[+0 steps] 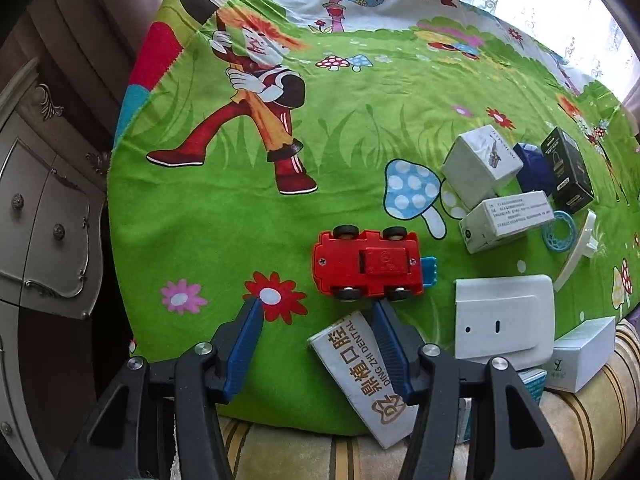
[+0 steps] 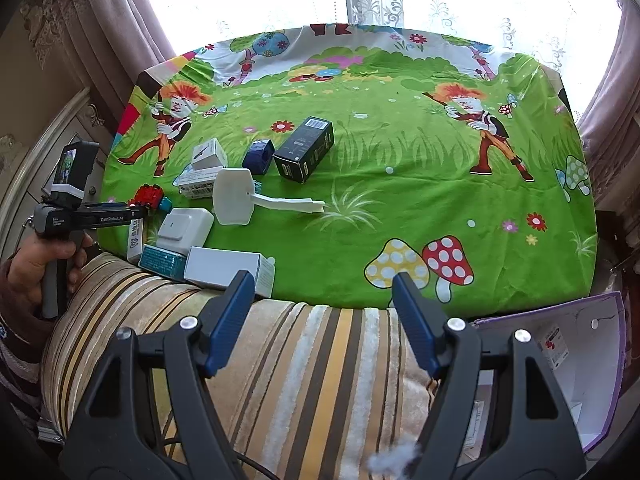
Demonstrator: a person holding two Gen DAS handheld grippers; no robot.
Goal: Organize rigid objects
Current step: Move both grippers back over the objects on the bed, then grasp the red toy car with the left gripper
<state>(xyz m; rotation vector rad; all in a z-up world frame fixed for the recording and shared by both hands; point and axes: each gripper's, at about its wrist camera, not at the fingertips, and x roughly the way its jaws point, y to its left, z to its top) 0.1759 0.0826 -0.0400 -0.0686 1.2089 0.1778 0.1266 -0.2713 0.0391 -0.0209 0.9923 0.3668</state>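
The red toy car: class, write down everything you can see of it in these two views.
The red toy car looks like glossy plastic and lies upside down on the green cartoon cloth, underside showing: a raised rectangular panel, screws and four small black wheels. A teal ridged piece juts from one end. It sits just beyond the left tool, whose open fingers do not touch it. In the right wrist view it is partly hidden behind that tool.

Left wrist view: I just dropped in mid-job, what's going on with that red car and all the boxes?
A person holds a gripper in each hand over a cartoon-print cloth. The left gripper is open just short of the red toy car, which lies upside down; nothing is gripped. The right gripper is open and empty above the striped cushion. The boxes are scattered near the car, with an open white box at the right.
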